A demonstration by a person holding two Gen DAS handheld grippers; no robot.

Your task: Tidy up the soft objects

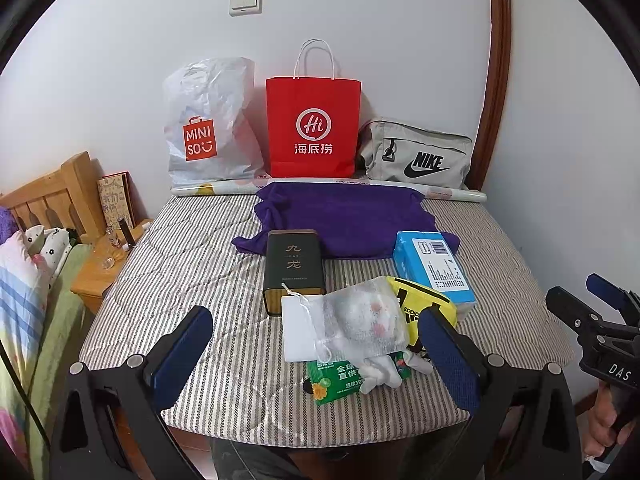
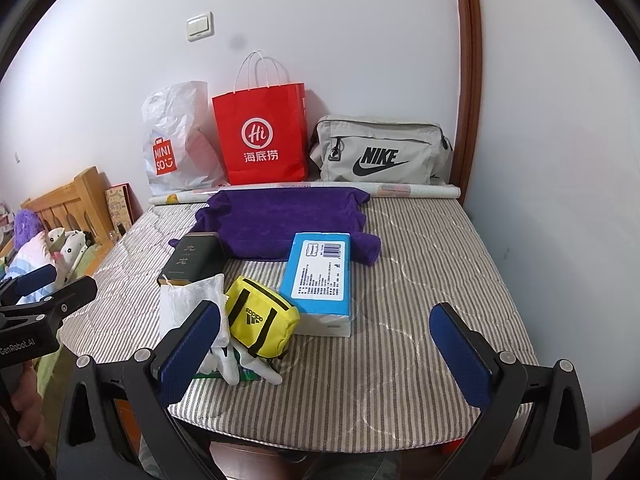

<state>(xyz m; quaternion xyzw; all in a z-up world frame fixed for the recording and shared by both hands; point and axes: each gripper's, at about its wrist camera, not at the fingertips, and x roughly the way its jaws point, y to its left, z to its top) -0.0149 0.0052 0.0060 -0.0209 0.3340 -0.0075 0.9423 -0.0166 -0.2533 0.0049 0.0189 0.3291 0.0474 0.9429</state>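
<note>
Striped grey mattress pad carries everything: a cluster at the near edge, three bags along the wall. Soft items in the near cluster: white mesh drawstring pouch with something pale inside, yellow adidas pouch just beside it on the right, white socks spilling over a green packet underneath. Purple towel lies spread further back, well apart from both tools. Hard items mixed in: dark tea tin touching the mesh pouch's far side, blue tissue box touching the yellow pouch.

Left tool has jaws wide apart, holding nothing, lined up on the mesh pouch and socks. Right tool is equally wide open and empty, hovering over bare pad right of the yellow pouch.

Judged step: first pick, not yet begun. To do it well: go for the top item, the mesh pouch, with the left tool. Come down over its bunched middle, not the loose cord or the flat card-like piece behind it. Close enough to gather the fabric, since mesh may slip. Lift straight up so the socks beneath are not dragged off the edge. Likely targets are the MINISO bag, red paper bag or grey Nike bag; which one, cannot tell. The right tool could hold a bag mouth open.
</note>
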